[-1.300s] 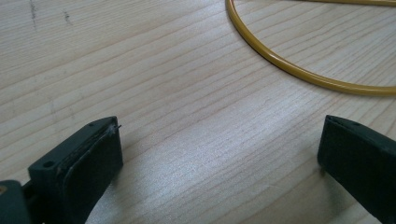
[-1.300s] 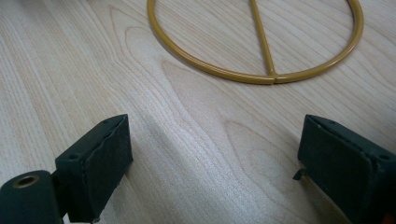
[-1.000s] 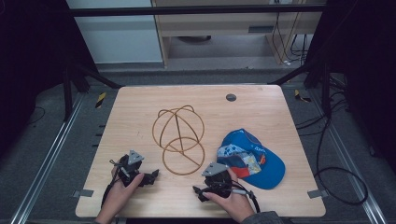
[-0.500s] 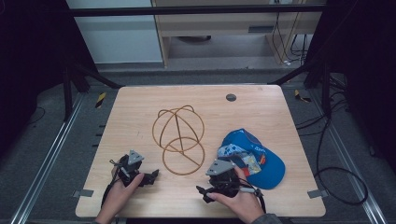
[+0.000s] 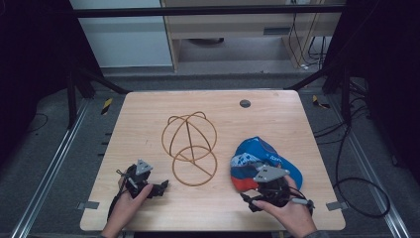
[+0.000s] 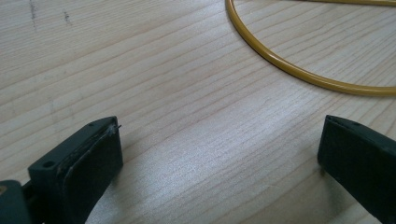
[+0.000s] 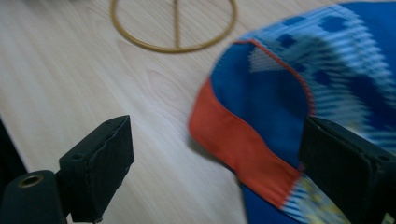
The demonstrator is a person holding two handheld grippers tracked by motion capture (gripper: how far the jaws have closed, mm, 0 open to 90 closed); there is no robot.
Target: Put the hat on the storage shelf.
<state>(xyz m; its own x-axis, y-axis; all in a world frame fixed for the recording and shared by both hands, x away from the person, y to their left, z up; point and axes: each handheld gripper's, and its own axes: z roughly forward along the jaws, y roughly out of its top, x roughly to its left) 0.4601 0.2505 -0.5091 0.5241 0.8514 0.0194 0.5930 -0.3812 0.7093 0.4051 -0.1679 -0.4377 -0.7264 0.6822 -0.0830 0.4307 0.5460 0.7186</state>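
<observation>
Edging closer to the blue cap (image 7: 299, 93), right gripper (image 7: 219, 158) jaws wide, left gripper (image 6: 219, 154) unmoved, jaws wide

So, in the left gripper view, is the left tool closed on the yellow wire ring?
No: the left tool stands wide open over bare table, and the wire ring lies beyond its jaws, untouched.

No words or numbers can be read anywhere. The blue cloth cap with the red edge (image 5: 265, 161) has small white marks on its side that may be letters, but they are too small and fuzzy to make out
</observation>
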